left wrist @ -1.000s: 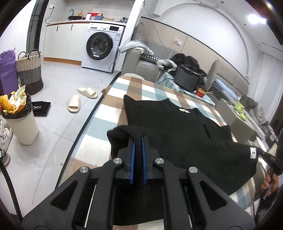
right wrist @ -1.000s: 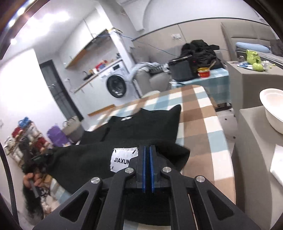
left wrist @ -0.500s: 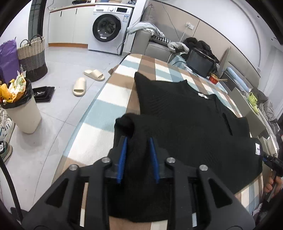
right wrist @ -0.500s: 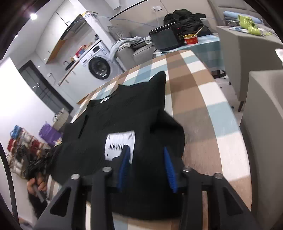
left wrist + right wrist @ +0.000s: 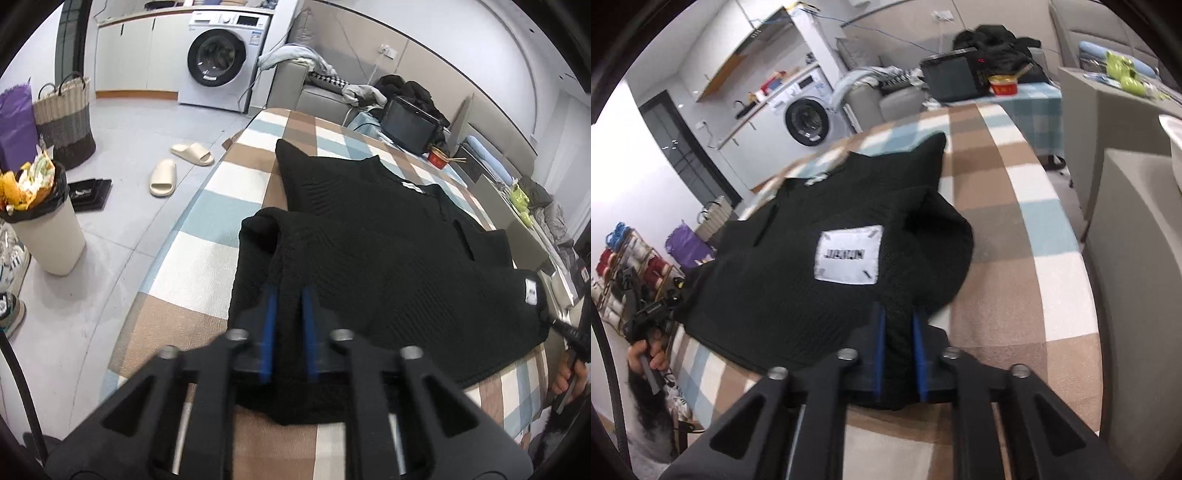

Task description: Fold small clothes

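A black knit sweater (image 5: 369,229) lies on the checked table (image 5: 199,266), its lower part folded up over the body. My left gripper (image 5: 287,295) is over the fold's left corner. Its blue pads are closing, and a ridge of the knit fills the narrow gap between them. In the right wrist view the sweater (image 5: 798,266) shows a white label (image 5: 849,254). My right gripper (image 5: 897,317) is at the fold's right corner, its jaws closing and pinching a raised ridge of fabric.
Left of the table are a full bin (image 5: 44,229), slippers (image 5: 164,177), a woven basket (image 5: 64,114) and a washing machine (image 5: 218,62). A black appliance (image 5: 410,125) stands beyond the far end. A grey cabinet (image 5: 1137,240) stands close on the right.
Both grippers held the lifted hem shut, spread their jaws half a second ago, and have now narrowed on the fabric. Both have sunk toward the table, and the folded part now rests on the body.
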